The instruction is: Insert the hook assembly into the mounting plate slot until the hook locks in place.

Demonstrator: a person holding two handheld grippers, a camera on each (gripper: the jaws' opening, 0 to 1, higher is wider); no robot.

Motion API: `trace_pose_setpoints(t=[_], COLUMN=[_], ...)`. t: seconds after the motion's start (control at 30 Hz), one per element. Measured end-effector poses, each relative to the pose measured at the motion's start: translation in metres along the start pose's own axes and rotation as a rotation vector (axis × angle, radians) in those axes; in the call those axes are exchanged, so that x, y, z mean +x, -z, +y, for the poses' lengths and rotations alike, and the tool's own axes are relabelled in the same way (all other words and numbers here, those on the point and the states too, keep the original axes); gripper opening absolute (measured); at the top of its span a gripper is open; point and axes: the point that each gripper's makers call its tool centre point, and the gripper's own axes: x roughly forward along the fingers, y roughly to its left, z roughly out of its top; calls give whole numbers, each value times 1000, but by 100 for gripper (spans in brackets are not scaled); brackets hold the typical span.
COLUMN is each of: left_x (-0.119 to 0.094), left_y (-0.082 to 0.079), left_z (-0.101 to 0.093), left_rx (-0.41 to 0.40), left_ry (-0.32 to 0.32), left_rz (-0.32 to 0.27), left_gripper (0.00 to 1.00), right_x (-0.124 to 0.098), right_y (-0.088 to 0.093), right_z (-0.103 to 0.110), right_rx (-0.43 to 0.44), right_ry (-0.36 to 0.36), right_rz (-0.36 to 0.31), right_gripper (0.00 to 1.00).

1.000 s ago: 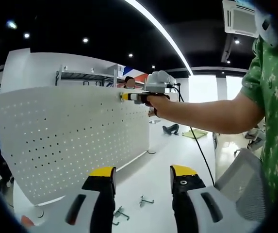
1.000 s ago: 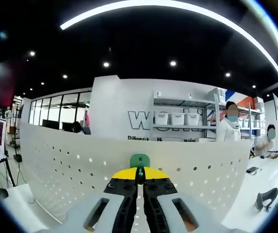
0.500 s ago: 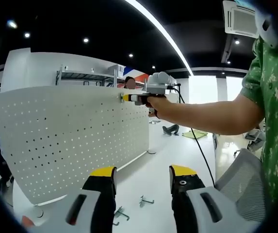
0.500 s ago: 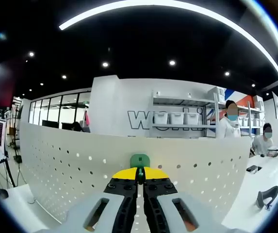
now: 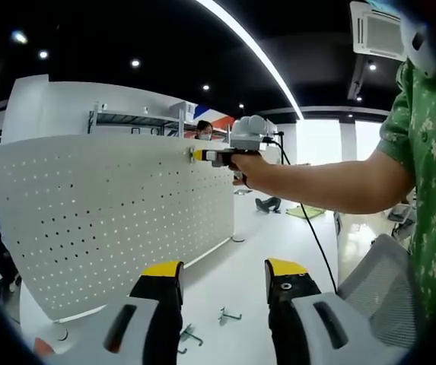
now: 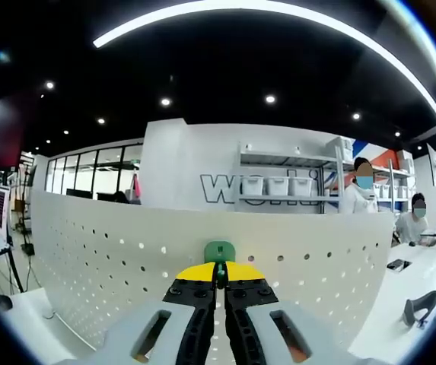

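Item: white perforated metal mounting plate (image 5: 119,220), upright on white worktop (image 5: 278,251).

Right gripper (image 6: 219,275): jaws clenched on small green hook assembly (image 6: 219,250), held against the plate near its top edge; apparently entering a hole, seating unclear.

Left gripper (image 5: 221,274): jaws released, idle.

Spare metal hooks (image 5: 202,325) lie loose at the plate's foot.

Risk: a tilted hook would jam or slip instead of locking.

Containers: pale bins on distant shelf, contents indiscernible.
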Motion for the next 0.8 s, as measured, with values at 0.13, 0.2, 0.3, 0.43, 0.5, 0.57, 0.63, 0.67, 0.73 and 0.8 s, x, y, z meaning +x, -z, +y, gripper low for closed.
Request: trace_pose_setpoints(t=[0.13, 0.2, 0.3, 0.43, 0.5, 0.57, 0.63, 0.67, 0.73, 0.8], left_x=[0, -1, -1, 0, 0, 0, -1, -1, -1, -2], left_y=[0, 0, -1, -2, -2, -2, -2, -2, -2, -2], left_z=[0, 1, 2, 2, 2, 2, 2, 3, 3, 3], left_rx=[-1, -2, -2, -2, -2, -3, -2, -1, -3, -2], left_ry=[-1, -2, -3, -2, -1, -1, -1, -2, -3, -4], left_rz=[-1, -1, -3, -6, -6, -6, -4, -5, -6, -5], left_gripper=[44, 44, 44, 44, 43, 44, 43, 43, 43, 43], right_x=[0, 0, 0, 0, 0, 0, 0, 0, 0, 0], right_y=[0, 0, 0, 0, 1, 1, 1, 1, 2, 3], right_z=[0, 0, 0, 1, 1, 2, 2, 2, 2, 2], right_rx=[-2, -1, -4, -6, -8, -10, -10, -12, -9, -9], right_ry=[0, 0, -1, -2, -3, -5, -5, -5, -5, -4], right_rz=[-4, -4, -4, -3, -1, -1, -1, -2, 0, 4], right_gripper=[1, 1, 1, 1, 1, 1, 1, 1, 1, 1])
